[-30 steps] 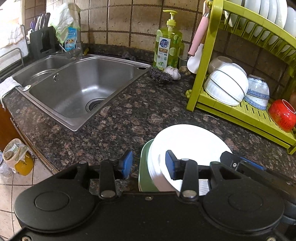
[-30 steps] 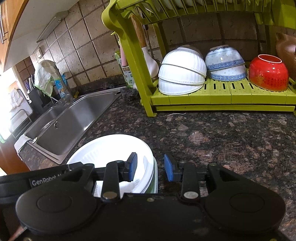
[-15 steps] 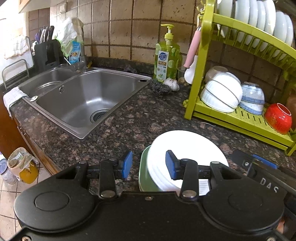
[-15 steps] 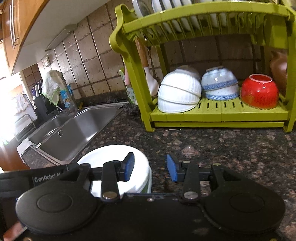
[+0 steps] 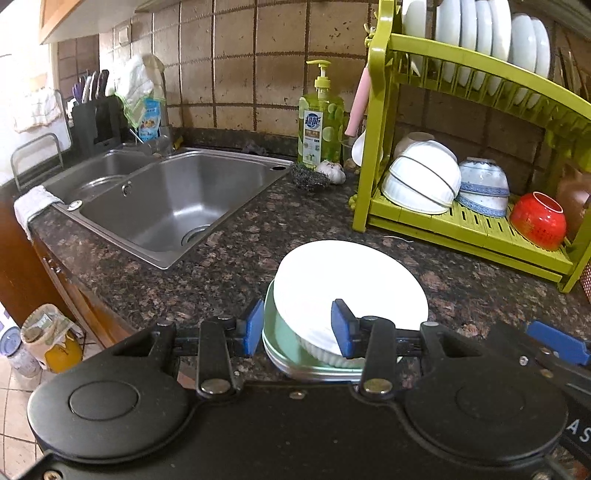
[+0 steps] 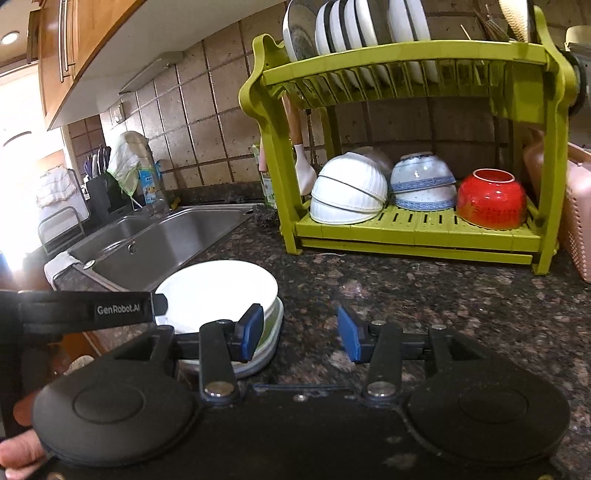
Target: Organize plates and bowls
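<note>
A stack of white plates [image 5: 351, 284] sits on the dark speckled counter [image 5: 229, 254], resting on a pale green dish [image 5: 284, 343] at the bottom of the pile. In the left wrist view the left gripper [image 5: 297, 325] has its jaws spread, with the near edge of the stack between the two blue pads; neither pad can be seen pressing the rim. In the right wrist view the right gripper [image 6: 299, 330] also has its jaws spread wide, with nothing between them but counter (the stack lies at about 10 o'clock from it, just past its left pad).

The green dish rack [image 6: 406, 229] stands at 1 o'clock from the right gripper, well apart from the stack. Its lower shelf holds nested white ribbed bowls [image 6: 349, 195], blue-and-white bowls [image 6: 423, 182] beside them, and a red bowl [image 6: 491, 199] at the right end. Upright white plates [image 6: 354, 26] fill the top tier. The steel sink [image 5: 173, 199] lies at 10 o'clock in the left view, with a green soap bottle [image 5: 320, 129] behind its corner.
</note>
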### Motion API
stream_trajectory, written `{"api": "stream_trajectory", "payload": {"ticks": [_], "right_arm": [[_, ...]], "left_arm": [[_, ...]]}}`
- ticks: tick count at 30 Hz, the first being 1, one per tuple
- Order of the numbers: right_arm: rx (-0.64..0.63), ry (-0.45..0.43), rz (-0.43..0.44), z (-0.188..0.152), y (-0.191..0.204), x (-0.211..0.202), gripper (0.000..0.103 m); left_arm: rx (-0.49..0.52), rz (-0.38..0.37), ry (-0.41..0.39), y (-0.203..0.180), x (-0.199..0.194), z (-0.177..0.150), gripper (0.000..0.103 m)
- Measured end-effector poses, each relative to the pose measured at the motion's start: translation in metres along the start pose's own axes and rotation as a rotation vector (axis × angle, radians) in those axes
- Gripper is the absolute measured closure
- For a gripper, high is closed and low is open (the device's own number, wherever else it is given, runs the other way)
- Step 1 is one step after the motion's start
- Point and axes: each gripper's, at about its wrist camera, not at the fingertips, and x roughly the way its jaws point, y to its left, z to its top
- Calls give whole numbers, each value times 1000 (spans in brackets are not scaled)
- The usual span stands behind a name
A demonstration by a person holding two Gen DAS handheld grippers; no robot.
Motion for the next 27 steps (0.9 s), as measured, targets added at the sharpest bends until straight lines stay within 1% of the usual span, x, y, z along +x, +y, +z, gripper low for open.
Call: {"api": "stream_trajectory", "payload": {"ticks": [3,7,10,15,20,22,27], "right_arm": [[-1,12,-5,-6,-4,-6,55],[10,32,-3,-13,-8,-11,54],[20,57,1,-17,-9,-11,54],[27,87,16,-19,-5,-8,53],[31,106,8,-22,-4,-3,53],[23,108,1,-24,-3,-2,53],[2,97,-21,-26,-5,-3,53]], "left_arm": [[-1,1,0,-2,-4,-7,53],[0,2,29,-4,-2,-16,53],[7,16,46,-7,-1,-24,53],[22,54,53,-10,2,-34,53],[18,65,81,-10,5,-42,53],[25,71,79,-11,4,-45,53],[54,75,42,-18,-2,-49,53]]}}
